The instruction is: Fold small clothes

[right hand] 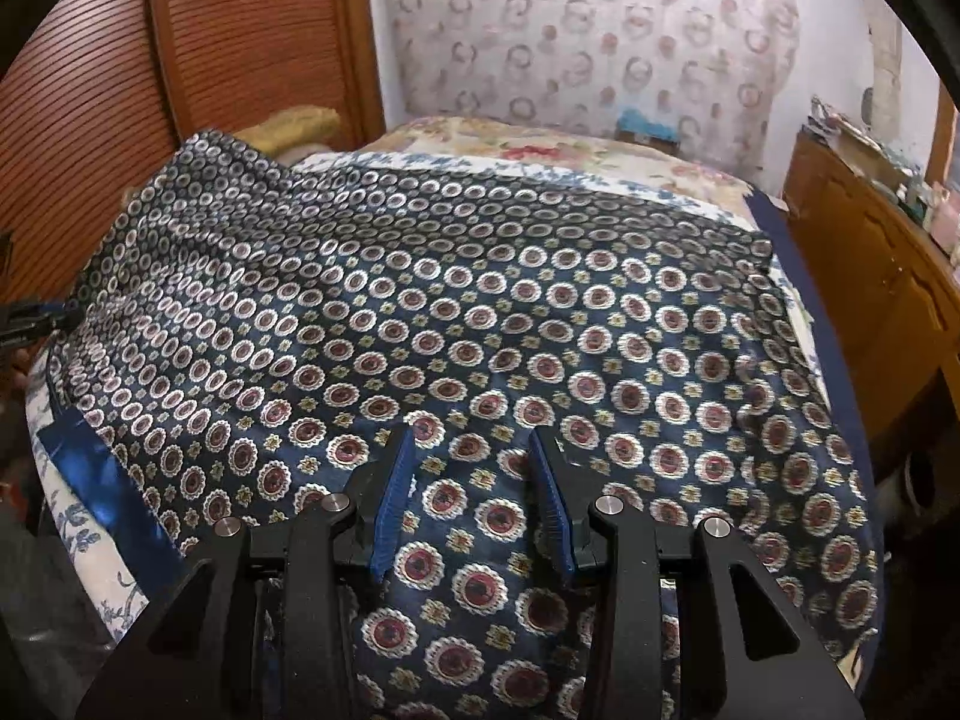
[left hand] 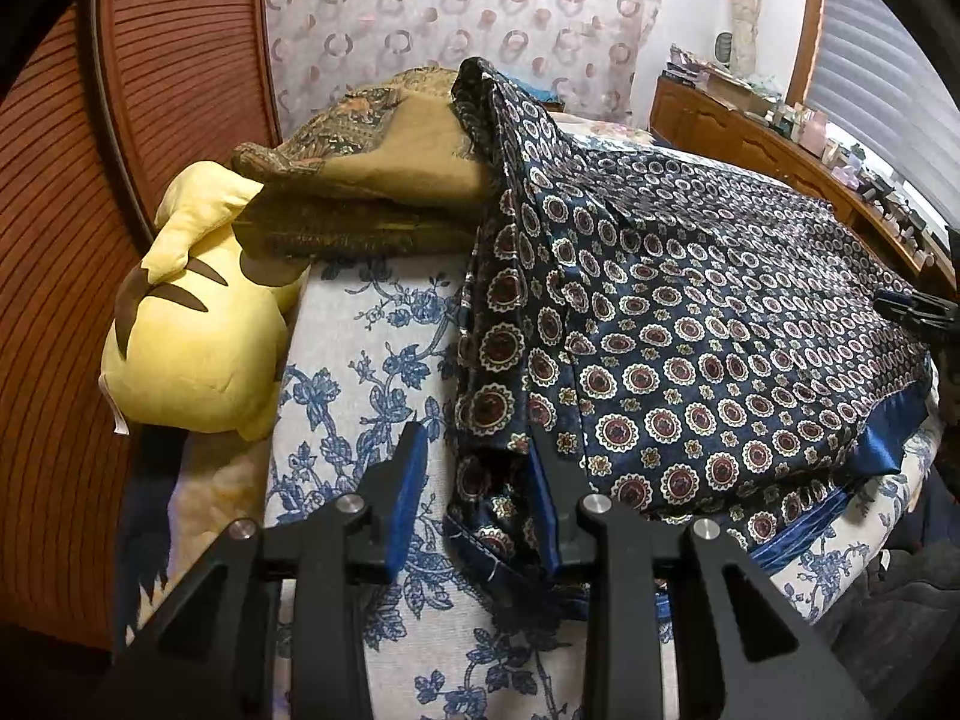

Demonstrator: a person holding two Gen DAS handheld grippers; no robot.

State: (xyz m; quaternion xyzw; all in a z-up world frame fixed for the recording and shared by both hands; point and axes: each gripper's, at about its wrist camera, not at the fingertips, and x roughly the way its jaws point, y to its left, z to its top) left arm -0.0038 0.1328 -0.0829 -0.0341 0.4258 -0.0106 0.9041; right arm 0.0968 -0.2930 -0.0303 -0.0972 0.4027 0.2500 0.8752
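The garment (right hand: pixel 480 324), navy with ringed medallions, lies spread on the bed (left hand: pixel 360 360), its long axis running across it, satin hem (left hand: pixel 888 438) at the near edge. Its bunched left side sits just ahead of the left claw (left hand: pixel 474 450), whose jaws are parted with nothing gripped. The right claw (right hand: pixel 471 450) hovers over the garment's middle, jaws apart and empty. A plush (left hand: pixel 192 324) and folded blanket (left hand: pixel 372 180) crowd the left; rightward there is free room.

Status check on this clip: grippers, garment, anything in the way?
Left hand-held gripper open at edge of navy satin medallion-print garment. Right hand-held gripper open above it. Yellow plush toy off to the side.
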